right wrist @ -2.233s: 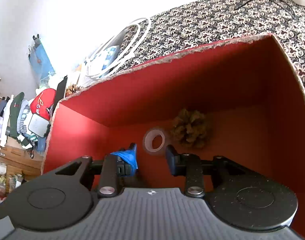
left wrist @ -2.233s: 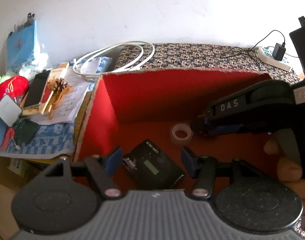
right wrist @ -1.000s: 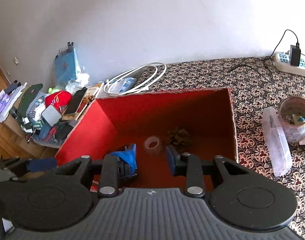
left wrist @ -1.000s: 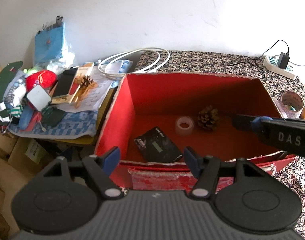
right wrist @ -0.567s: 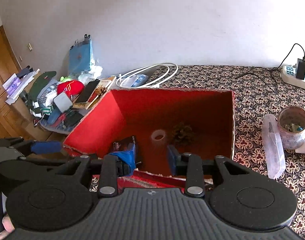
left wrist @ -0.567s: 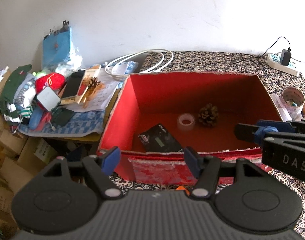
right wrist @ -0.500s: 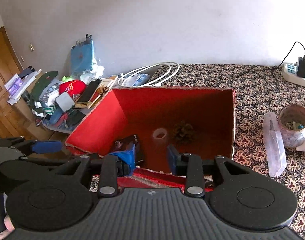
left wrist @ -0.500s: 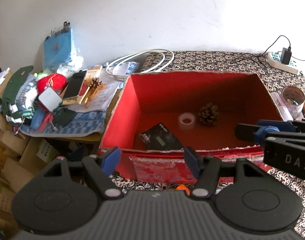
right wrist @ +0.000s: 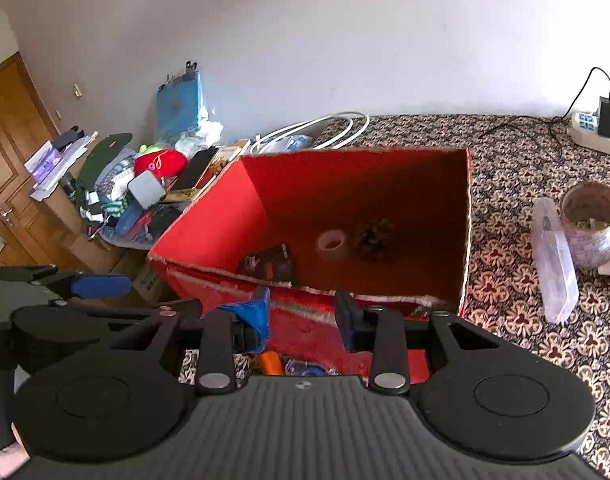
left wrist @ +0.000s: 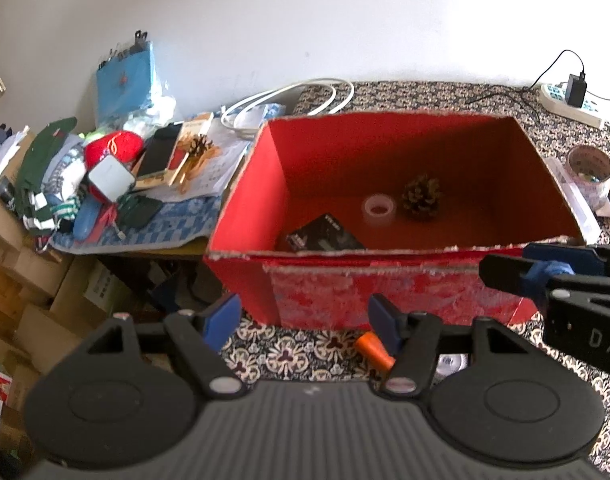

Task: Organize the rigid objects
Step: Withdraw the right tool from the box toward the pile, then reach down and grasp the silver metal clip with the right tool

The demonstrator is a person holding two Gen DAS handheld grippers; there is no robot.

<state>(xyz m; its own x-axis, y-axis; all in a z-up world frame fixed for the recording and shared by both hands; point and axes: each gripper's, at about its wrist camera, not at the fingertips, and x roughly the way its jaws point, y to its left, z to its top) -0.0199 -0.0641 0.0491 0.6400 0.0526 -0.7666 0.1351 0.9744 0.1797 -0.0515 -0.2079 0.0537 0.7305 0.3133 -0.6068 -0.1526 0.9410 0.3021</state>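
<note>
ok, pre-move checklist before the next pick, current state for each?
1. Left gripper empty, fingers apart: ok.
2. Right gripper empty, jaws opening: ok.
3. Both grippers outside the red box, on its near side: ok.
4. Tape roll, pinecone and black device lie on the box floor: ok.
5. Next target: an orange item lies on the cloth in front of the box, partly hidden by the fingers; what it is: cannot tell.
6. Box has free floor space right of the pinecone: ok.
</note>
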